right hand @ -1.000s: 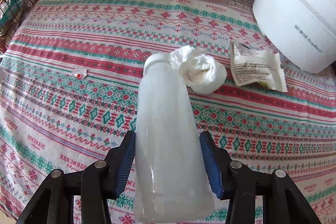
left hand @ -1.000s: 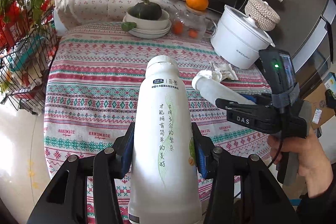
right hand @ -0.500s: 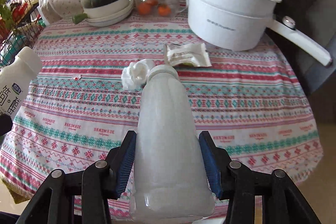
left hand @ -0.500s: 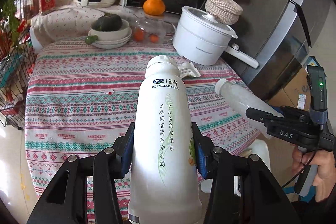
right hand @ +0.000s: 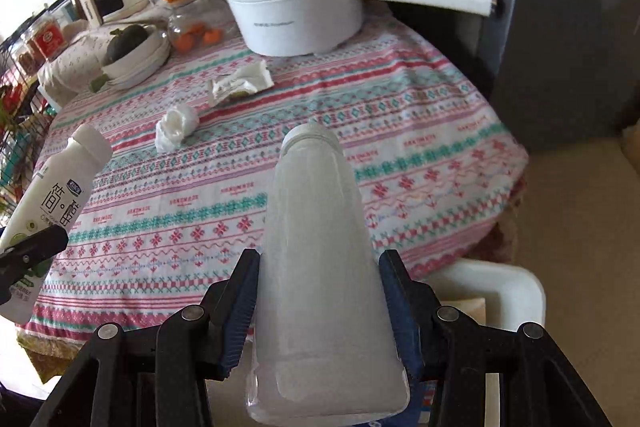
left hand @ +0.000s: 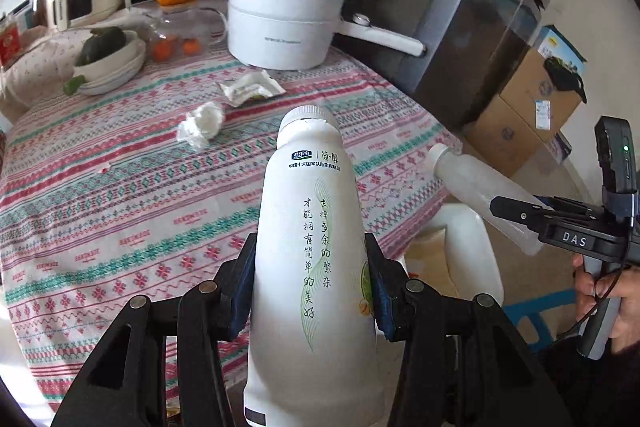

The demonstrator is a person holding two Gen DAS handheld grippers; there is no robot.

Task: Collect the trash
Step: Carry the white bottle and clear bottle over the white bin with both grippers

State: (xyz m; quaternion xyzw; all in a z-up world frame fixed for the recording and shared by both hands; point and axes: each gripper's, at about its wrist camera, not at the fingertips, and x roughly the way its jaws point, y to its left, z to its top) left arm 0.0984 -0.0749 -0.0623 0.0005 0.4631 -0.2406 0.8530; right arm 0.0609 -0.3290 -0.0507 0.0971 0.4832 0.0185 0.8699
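Left claw (left hand: pixel 310 291) grips glossy printed bottle (left hand: pixel 312 247); right claw (right hand: pixel 320 303) — frosted bottle (right hand: pixel 320 247)

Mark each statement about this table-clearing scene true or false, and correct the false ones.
1. The left gripper clamps a printed white bottle. True.
2. The right gripper is empty. False: it clamps a plain frosted bottle.
3. A crumpled tissue lies on the tablecloth. True.
4. The food wrapper sits inside the white pot. False: it lies on the cloth in front of the pot.
5. The pot has no lid. False: a lid covers it.
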